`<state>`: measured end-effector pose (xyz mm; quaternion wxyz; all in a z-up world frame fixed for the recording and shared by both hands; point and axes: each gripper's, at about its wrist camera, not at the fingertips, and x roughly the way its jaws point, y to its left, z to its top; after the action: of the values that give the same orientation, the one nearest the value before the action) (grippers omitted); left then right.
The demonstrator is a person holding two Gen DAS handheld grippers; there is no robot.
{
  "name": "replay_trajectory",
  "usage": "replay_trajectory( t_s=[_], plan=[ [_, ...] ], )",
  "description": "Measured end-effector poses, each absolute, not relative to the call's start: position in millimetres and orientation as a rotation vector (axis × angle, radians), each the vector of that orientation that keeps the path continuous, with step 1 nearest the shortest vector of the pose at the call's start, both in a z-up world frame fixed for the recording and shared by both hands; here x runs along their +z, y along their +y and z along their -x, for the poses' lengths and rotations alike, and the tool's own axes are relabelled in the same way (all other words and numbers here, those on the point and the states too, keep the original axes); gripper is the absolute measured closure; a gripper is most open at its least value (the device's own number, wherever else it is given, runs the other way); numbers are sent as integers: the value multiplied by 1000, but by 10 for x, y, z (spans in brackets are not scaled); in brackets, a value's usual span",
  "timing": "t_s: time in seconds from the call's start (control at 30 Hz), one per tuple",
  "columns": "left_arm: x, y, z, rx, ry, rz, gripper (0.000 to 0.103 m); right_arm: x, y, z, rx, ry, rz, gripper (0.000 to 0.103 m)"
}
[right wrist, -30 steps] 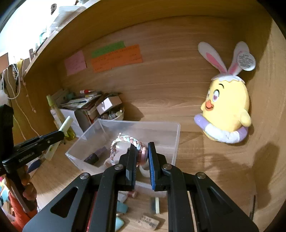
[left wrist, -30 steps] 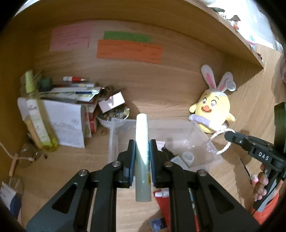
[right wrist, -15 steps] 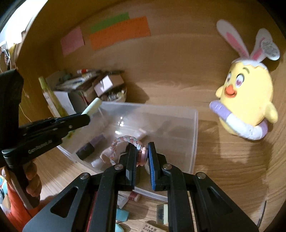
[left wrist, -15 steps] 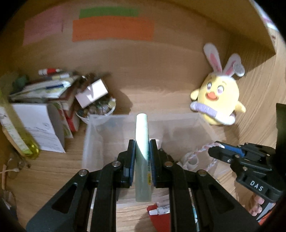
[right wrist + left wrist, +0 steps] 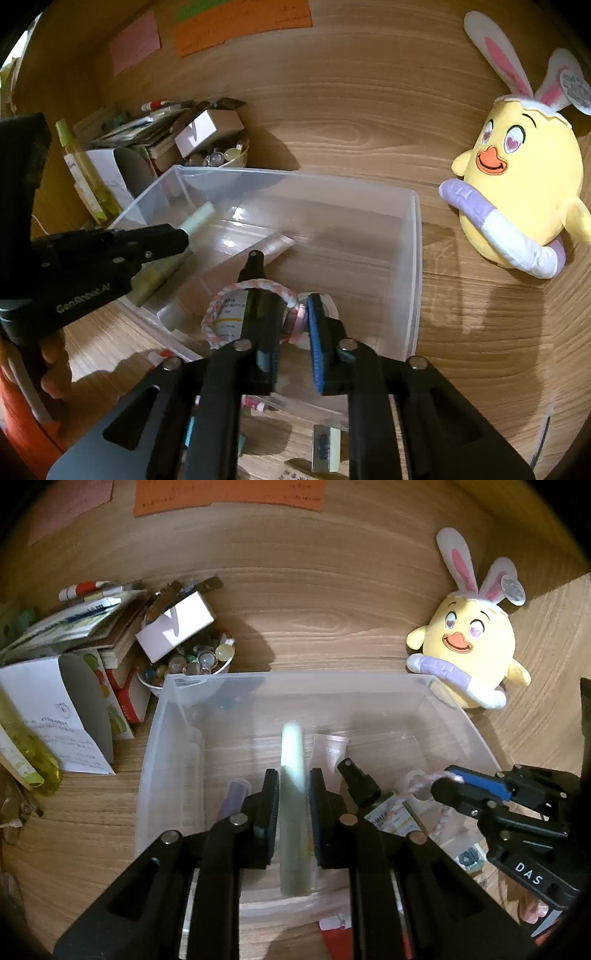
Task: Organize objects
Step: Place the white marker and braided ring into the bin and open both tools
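Observation:
A clear plastic bin [image 5: 173, 716] [image 5: 415, 236] stands on the wooden desk. My left gripper [image 5: 293, 794] is shut on a pale green tube [image 5: 293, 775] and holds it over the bin's inside; the tube also shows in the right wrist view [image 5: 197, 218]. My right gripper [image 5: 291, 317] is over the bin's near right part with its jaws parted a little, and a pink-white braided loop [image 5: 255, 286] hangs between them. A dark spray bottle [image 5: 360, 784] and a pink tube [image 5: 330, 747] lie in the bin.
A yellow bunny-eared chick plush [image 5: 469, 653] [image 5: 517, 184] sits right of the bin. A bowl of marbles [image 5: 188, 664], a small box, books and a yellow-green bottle [image 5: 29, 753] crowd the left. Small items lie on the desk before the bin [image 5: 325, 446].
Both grippers have moved forward and down over the bin. The right gripper's jaws have parted a little around the braided loop. The left one still grips the tube.

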<state>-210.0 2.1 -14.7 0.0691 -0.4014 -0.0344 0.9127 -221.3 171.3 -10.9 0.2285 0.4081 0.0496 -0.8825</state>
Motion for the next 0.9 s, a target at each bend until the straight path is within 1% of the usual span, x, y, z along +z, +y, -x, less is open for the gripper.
replay_trajectory(
  t_s=[0.03, 0.07, 0.1, 0.13, 0.23, 0.27, 0.3, 0.33, 0.4, 0.47, 0.53, 0.6, 0.63, 0.7, 0.8, 0.9],
  plan=[
    [-129, 25, 2083, 2754, -96, 1200, 88, -108, 1715, 2211, -2431, 142, -1125, 75],
    [-115, 28, 2073, 2752, -92, 1198, 88, -101, 1717, 2206, -2438, 145, -1122, 70],
    [-98, 27, 2059, 2750, -89, 1195, 88, -88, 1722, 2195, -2448, 150, -1116, 63],
    [-77, 27, 2040, 2752, -85, 1190, 88, -69, 1734, 2179, -2457, 153, -1105, 60],
    [-3, 15, 1968, 2759, -83, 1170, 85, -8, 1742, 2121, -2462, 163, -1082, 60],
    [27, 8, 1933, 2763, -86, 1160, 81, 9, 1740, 2110, -2465, 166, -1076, 59],
    [60, 8, 1894, 2770, -84, 1147, 74, 37, 1748, 2081, -2472, 172, -1064, 57],
    [92, 9, 1852, 2780, -79, 1134, 71, 67, 1756, 2046, -2482, 180, -1049, 55],
    [163, 14, 1736, 2807, -61, 1096, 53, 115, 1771, 1983, -2499, 194, -1023, 50],
    [217, 26, 1615, 2827, -45, 1060, 45, 160, 1785, 1914, -2515, 209, -995, 47],
    [246, 41, 1525, 2839, -30, 1044, 42, 206, 1825, 1830, -2527, 219, -967, 41],
    [260, 45, 1407, 2848, -32, 1029, 31, 227, 1863, 1768, -2531, 218, -951, 36],
    [259, 46, 1352, 2853, -37, 1023, 28, 236, 1897, 1727, -2536, 217, -945, 35],
    [241, 58, 1257, 2861, -41, 1019, 20, 236, 1939, 1671, -2542, 215, -942, 34],
    [178, 98, 1128, 2860, -40, 1026, 12, 202, 2026, 1585, -2554, 212, -947, 34],
    [86, 167, 990, 2862, -15, 1040, 11, 146, 2111, 1522, -2555, 206, -962, 34]
  ],
)
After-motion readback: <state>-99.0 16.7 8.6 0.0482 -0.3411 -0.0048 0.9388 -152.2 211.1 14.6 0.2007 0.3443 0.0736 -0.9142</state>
